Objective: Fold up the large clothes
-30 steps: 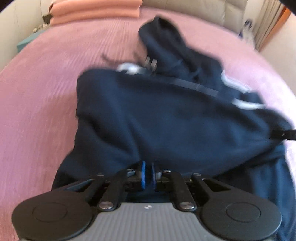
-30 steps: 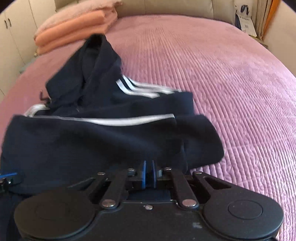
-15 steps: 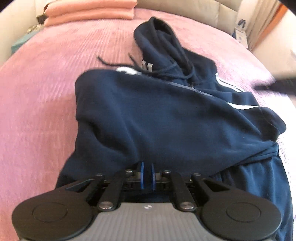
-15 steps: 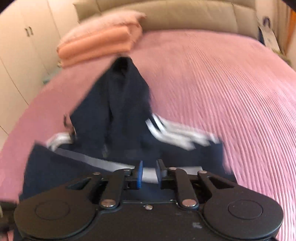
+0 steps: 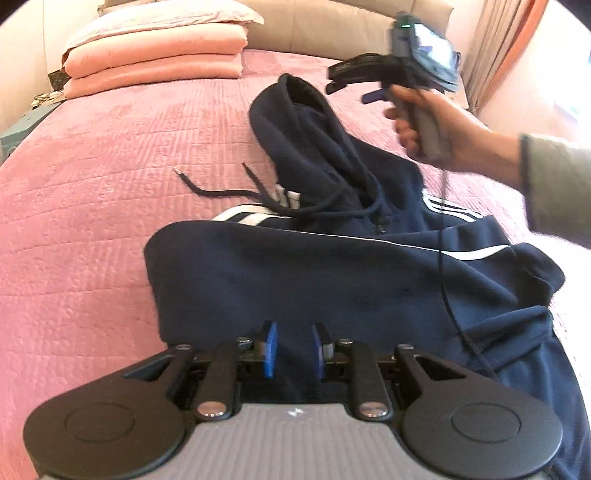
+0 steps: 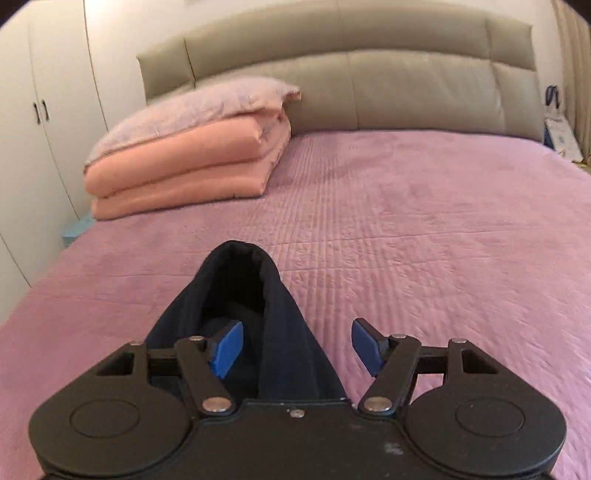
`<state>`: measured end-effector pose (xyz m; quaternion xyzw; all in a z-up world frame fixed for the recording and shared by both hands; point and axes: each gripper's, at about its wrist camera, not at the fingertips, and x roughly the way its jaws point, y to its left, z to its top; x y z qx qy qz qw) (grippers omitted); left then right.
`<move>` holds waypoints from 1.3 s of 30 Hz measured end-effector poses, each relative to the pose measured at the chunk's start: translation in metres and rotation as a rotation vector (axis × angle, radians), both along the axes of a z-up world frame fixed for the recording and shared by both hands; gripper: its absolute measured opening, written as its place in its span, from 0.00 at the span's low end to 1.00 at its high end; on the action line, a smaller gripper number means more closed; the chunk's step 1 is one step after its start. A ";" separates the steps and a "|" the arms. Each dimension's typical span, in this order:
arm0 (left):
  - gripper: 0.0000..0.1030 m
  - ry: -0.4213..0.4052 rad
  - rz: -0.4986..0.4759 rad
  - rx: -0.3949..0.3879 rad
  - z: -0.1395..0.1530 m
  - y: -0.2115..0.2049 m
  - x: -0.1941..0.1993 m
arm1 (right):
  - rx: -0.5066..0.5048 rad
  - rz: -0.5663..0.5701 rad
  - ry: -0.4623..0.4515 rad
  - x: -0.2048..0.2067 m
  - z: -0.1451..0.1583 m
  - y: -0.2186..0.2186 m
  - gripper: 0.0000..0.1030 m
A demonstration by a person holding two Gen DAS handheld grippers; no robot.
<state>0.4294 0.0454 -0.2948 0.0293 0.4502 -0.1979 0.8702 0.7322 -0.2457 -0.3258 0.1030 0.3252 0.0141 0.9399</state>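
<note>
Left wrist view first: the left gripper (image 5: 293, 349) sits low in the centre of the frame, its blue pads a little apart, jaws having just been opening, with the dark cloth lying under the gap and neither pad pressing on it. The navy hoodie (image 5: 332, 280) fills the middle and lower right of the frame, spread on the pink bedspread (image 5: 92, 221), body folded across, white stripes showing along the upper fold. Its hood (image 5: 295, 107) points up toward the top centre, and a drawstring (image 5: 207, 190) trails off to the left onto the cover. Upper right, a hand (image 5: 439, 129) grips the handle of the right gripper (image 5: 345, 79), held above the hood; it's blurred, so from here I cannot tell how its jaws stand. A thin cable (image 5: 443, 258) hangs from that handle down across the hoodie. Upper left, a stack of folded peach quilts (image 5: 159, 59) rests against the headboard (image 5: 332, 33).

Now the right wrist view: the right gripper (image 6: 297, 347) is in the lower half of the frame, jaws spread wide, having just been opening. The hood (image 6: 236, 291) rises between them in the lower centre, opening facing the camera; the left pad sits over the hood's dark inside, the right pad over bare bedspread (image 6: 424, 221), neither squeezing. Quilts (image 6: 184, 162) at middle left, headboard (image 6: 351, 81) across the top, wardrobe doors (image 6: 40, 110) on the far left.
</note>
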 end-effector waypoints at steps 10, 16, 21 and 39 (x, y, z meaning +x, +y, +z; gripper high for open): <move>0.22 0.008 0.019 -0.085 -0.007 0.016 0.005 | -0.193 0.042 0.079 0.090 -0.034 0.042 0.09; 0.22 -0.033 0.048 -0.070 0.014 0.020 -0.008 | -0.095 0.058 -0.200 -0.006 0.047 0.029 0.08; 0.23 -0.084 0.117 -0.087 0.045 0.032 -0.023 | -0.091 0.152 -0.414 -0.158 0.126 0.022 0.08; 0.43 -0.116 0.069 -0.122 0.088 0.008 -0.088 | -0.209 0.572 0.169 -0.526 0.064 0.053 0.63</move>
